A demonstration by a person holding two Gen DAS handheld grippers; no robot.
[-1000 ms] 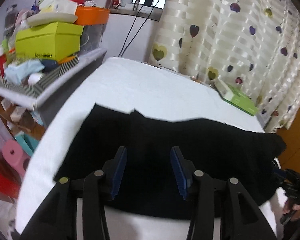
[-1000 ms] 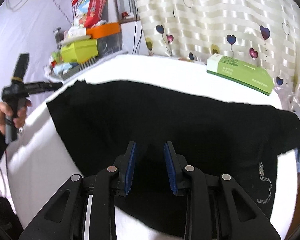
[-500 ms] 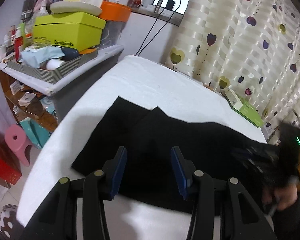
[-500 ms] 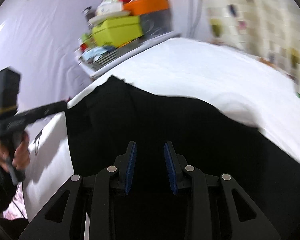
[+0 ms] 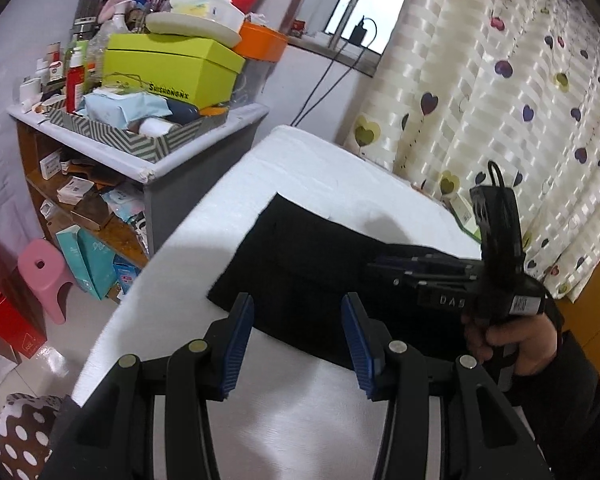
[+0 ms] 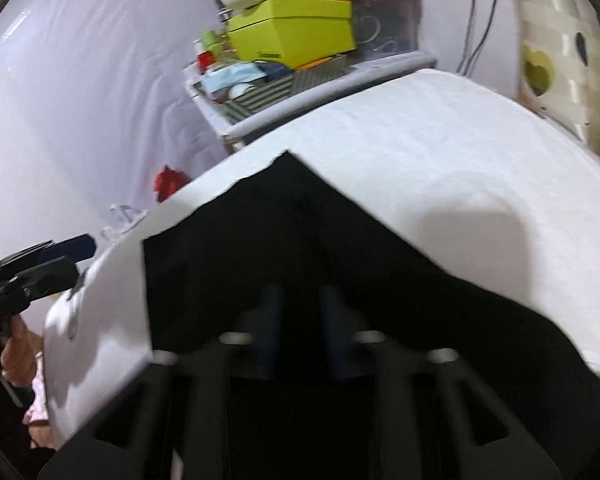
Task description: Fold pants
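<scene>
A: Looking along the left gripper (image 5: 296, 344), I see its blue pads spread wide with nothing between them, hovering above the near edge of the black pants (image 5: 312, 268).

B: Where do the pants lie?

A: Flat on the white bed (image 5: 324, 168), near its left side. In the right wrist view the pants (image 6: 284, 248) show a pointed corner toward the far end, and the cloth runs back under the camera.

B: And the right gripper?

A: In its own view the right gripper (image 6: 296, 332) is blurred, low over the dark cloth. A gap shows between its pads, so they stand apart, though narrower than the left pair. Whether they touch the fabric, I cannot tell. From the left wrist view the right gripper (image 5: 384, 266) reaches sideways over the pants, held by a hand (image 5: 508, 340) in a dark sleeve.

B: Anything beside the bed?

A: A grey shelf unit (image 5: 204, 148) stands just beside it, piled with a lime-green box (image 5: 168, 68), an orange container (image 5: 260, 42) and a striped tray (image 5: 140, 140). A pink stool (image 5: 46, 268) sits on the floor below. A curtain with heart prints (image 5: 500, 80) hangs at the far side.
</scene>
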